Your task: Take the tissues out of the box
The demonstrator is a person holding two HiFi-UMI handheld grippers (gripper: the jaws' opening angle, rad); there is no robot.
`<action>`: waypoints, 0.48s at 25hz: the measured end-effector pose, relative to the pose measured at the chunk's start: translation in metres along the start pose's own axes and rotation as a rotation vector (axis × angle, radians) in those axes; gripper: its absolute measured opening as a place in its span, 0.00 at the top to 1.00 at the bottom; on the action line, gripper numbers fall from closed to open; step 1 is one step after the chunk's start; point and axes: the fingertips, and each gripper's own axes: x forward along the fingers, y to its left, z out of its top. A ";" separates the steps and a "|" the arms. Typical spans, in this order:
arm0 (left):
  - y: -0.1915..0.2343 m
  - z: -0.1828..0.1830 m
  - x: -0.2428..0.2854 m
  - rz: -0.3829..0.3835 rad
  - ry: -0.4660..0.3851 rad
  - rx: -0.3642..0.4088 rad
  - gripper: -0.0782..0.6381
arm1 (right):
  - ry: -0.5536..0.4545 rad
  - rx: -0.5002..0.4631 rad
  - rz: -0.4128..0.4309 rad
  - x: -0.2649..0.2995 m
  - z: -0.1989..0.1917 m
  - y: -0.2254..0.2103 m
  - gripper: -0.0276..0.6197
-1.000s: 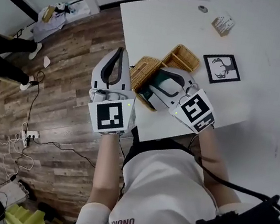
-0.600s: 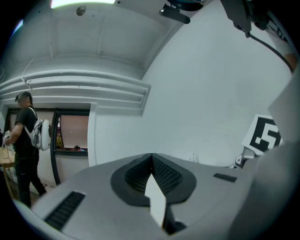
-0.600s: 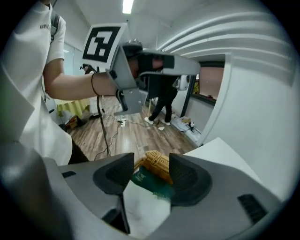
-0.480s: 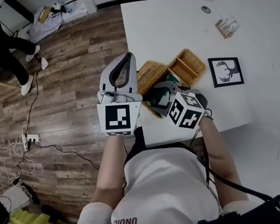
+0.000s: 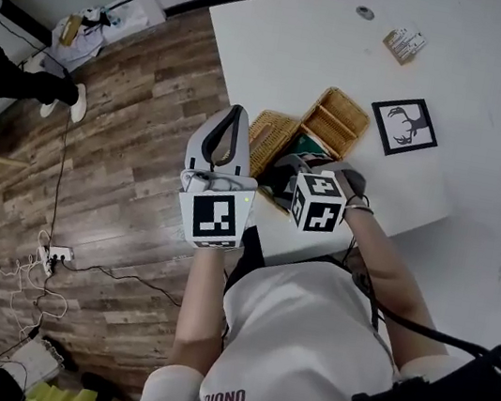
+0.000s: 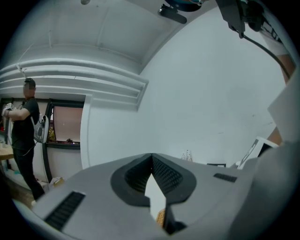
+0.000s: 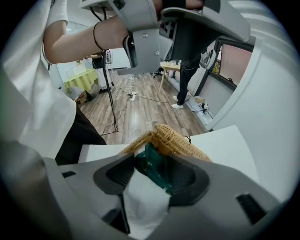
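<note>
A green tissue box (image 7: 156, 167) sits in a wicker basket (image 7: 174, 141) at the white table's near left corner. A white tissue (image 7: 142, 202) stands up out of it. My right gripper (image 7: 152, 176) points steeply down over the box; its jaws have just been opening and now stand open, with the tissue between them and not pinched. In the head view the right gripper (image 5: 291, 171) hides most of the box. My left gripper (image 5: 237, 112) hangs level beside the table's left edge, shut (image 6: 151, 157) on nothing.
A second wicker basket (image 5: 339, 119) adjoins the first (image 5: 273, 135). A framed deer picture (image 5: 395, 124) and a small card box (image 5: 402, 44) lie further back on the table (image 5: 285, 48). Cables (image 5: 42, 255) trail over the wood floor, where a person (image 5: 22, 85) stands at left.
My right gripper has tipped downward and sunk toward the tissue box, its marker cube turning to face up. The left gripper has dropped a little beside the table edge.
</note>
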 end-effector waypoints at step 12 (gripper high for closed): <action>-0.002 -0.007 0.002 -0.013 0.015 -0.001 0.87 | 0.007 -0.043 -0.018 -0.007 0.001 0.012 0.86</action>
